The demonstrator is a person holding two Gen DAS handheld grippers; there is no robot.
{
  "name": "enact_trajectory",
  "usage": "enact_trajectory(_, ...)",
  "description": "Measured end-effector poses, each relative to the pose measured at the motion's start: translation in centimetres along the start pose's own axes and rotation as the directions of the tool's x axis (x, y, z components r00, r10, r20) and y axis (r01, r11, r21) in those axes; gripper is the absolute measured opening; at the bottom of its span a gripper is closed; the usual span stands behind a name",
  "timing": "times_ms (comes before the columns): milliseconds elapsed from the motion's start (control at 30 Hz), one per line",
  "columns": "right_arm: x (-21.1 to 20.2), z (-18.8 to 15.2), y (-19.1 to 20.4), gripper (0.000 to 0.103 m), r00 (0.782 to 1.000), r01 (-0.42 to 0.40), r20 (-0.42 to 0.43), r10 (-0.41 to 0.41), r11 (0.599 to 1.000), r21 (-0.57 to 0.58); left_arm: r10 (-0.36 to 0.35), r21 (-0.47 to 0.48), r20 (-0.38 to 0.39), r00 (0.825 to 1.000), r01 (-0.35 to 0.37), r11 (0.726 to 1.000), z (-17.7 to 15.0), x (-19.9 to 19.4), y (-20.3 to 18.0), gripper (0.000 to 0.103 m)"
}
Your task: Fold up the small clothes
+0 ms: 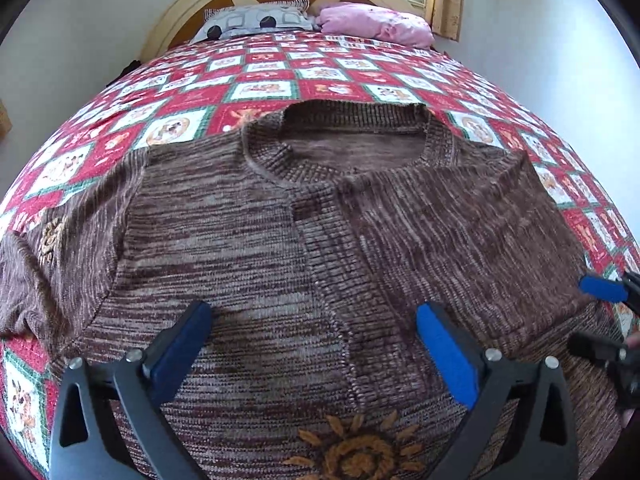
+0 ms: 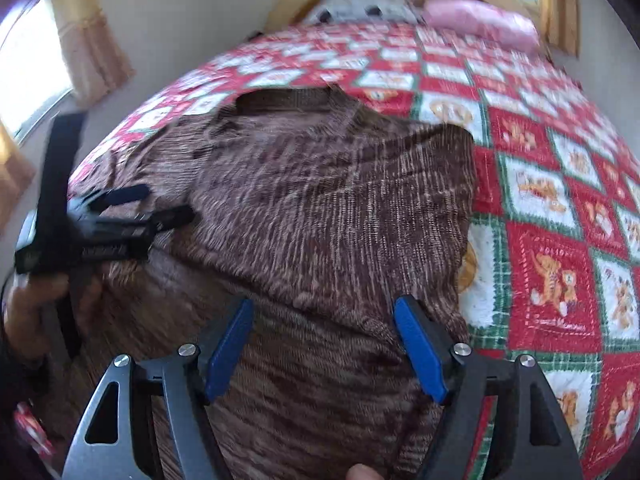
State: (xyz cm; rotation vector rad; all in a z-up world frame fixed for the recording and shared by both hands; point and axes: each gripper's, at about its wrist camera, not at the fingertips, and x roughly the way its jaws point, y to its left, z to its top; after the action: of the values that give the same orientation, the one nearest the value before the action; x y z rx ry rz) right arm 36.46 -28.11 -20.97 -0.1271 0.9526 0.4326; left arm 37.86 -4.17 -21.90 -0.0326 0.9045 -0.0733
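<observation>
Sweater (image 1: 320, 220) lies sleeve-folded on quilt (image 1: 256, 72); our left gripper (image 1: 316, 344) and right gripper (image 2: 324, 344) gape empty above it; next we fold the other sleeve.

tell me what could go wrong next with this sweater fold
1. The right sleeve is folded over the brown knit sweater, but both tongs, left and right, are open, so it may slide back.
2. The left sleeve lies spread on the quilt; folding it could drag the body crooked.
</observation>
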Motion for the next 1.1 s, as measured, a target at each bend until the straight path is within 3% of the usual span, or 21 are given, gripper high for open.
enact_trajectory(133,-1.1,0.3,1.4,0.074,0.998,0.061,-0.019,-0.062,0.997,-0.036,-0.005,-0.003,-0.001,1.000,0.005,1.000,0.0,0.0,0.0,0.103)
enact_trajectory(233,-2.8,2.1,1.9,0.074,0.998,0.028,0.064,-0.029,0.999,0.015,-0.004,-0.001,0.000,1.000,0.004,1.000,0.0,0.0,0.1,0.103)
enact_trajectory(300,-2.7,3.0,2.4,0.074,0.994,0.051,0.099,-0.055,0.998,0.036,-0.004,-0.001,-0.001,1.000,0.004,1.000,0.0,0.0,0.1,0.103)
enact_trajectory(433,0.1,2.5,1.2,0.074,0.985,0.164,0.032,-0.171,0.973,0.166,-0.003,0.000,-0.001,1.000,0.003,1.000,0.0,0.0,0.1,0.103)
enact_trajectory(500,0.9,1.3,0.7,0.074,0.984,0.169,0.017,-0.176,0.965,0.199,-0.004,-0.001,-0.001,1.000,0.004,1.000,0.0,0.0,0.1,0.103)
enact_trajectory(800,1.2,-0.7,2.5,0.076,0.964,0.250,0.055,-0.259,0.959,0.130,-0.007,-0.002,-0.003,1.000,0.007,1.000,0.1,0.0,0.1,0.103)
enact_trajectory(1100,1.1,-1.1,2.5,0.076,0.965,0.237,0.080,-0.249,0.961,0.140,0.002,0.024,-0.015,1.000,-0.002,1.000,-0.7,-2.3,1.6,0.103)
